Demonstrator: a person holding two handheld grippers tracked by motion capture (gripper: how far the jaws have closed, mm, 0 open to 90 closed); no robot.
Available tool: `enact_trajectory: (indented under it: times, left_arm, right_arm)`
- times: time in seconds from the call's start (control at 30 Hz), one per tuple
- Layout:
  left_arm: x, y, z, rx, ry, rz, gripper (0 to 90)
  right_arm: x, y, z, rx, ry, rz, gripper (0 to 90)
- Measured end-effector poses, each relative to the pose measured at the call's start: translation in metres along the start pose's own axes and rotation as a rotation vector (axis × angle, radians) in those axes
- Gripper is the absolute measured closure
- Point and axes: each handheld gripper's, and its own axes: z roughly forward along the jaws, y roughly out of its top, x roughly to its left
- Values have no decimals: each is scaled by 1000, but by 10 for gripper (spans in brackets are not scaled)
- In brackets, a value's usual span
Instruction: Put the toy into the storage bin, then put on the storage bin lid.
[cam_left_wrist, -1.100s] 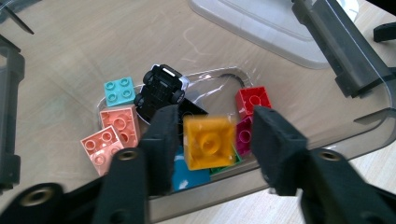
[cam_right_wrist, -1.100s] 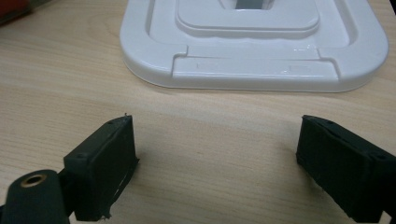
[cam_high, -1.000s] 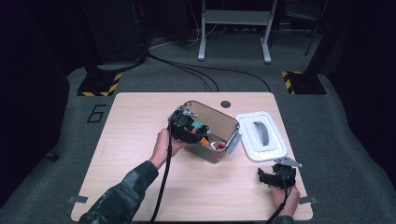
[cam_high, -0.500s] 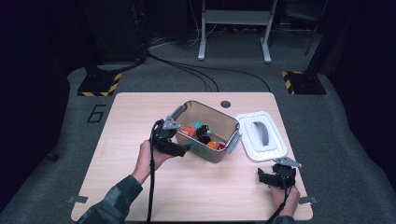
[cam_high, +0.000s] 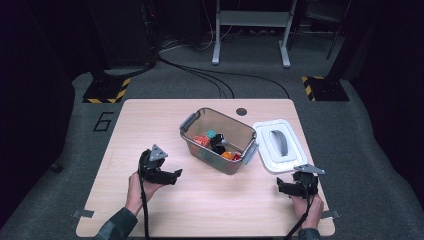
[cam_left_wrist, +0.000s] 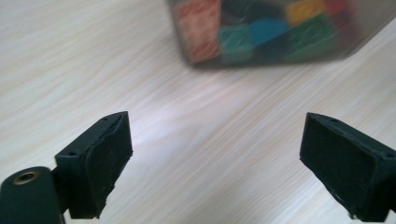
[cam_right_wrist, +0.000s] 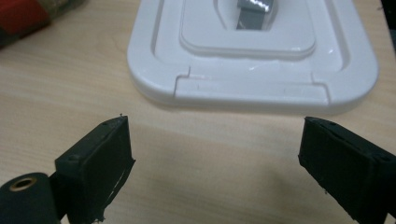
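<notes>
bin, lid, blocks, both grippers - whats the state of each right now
bin: open, lid off, upright on the table, holding blocks
lid: off, lying flat on the table beside the bin, handle up
blocks: piled loose inside the bin
left gripper: jaws have just been opening, now wide and empty, over bare table beside the bin
right gripper: open, empty, low by the lid's near edge

Ahead of my left tool (cam_left_wrist: 215, 154), black-padded, the smoky grey bin (cam_high: 220, 162) holds red, teal, blue, yellow and green blocks (cam_left_wrist: 261, 32). Under both tools I see pale wood-grain table (cam_high: 150, 125). Ahead of my right tool (cam_right_wrist: 215, 154), also black, lies a white lid (cam_right_wrist: 252, 88) with a grey handle (cam_right_wrist: 254, 7).
</notes>
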Motion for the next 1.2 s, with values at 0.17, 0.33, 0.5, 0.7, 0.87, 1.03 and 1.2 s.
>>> enact_trajectory:
  times: [0.17, 0.33, 0.5, 0.7, 0.87, 1.03, 1.2]
  left_arm:
    - [14, -38, 14, 31, 55, -78, 56]
    - [21, -59, 22, 63, 78, -122, 33]
    - [24, -68, 26, 61, 93, -126, 29]
    - [26, -78, 31, 29, 92, -147, 23]
    - [27, -81, 29, 26, 88, -139, 19]
    - [27, -80, 29, 33, 81, -136, 19]
    - [27, -80, 30, 24, 83, -137, 19]
  right_arm:
    - [-5, 24, -1, -3, 22, -12, 68]
    - [-9, 42, 8, 26, 37, -28, 52]
    - [-14, 56, 24, 53, 54, -16, 68]
    - [-21, 72, 46, 59, 56, -10, 134]
    - [-26, 87, 62, 67, 58, 10, 234]
    - [-32, 103, 76, 60, 60, 24, 358]
    - [-33, 117, 92, 103, 58, 39, 476]
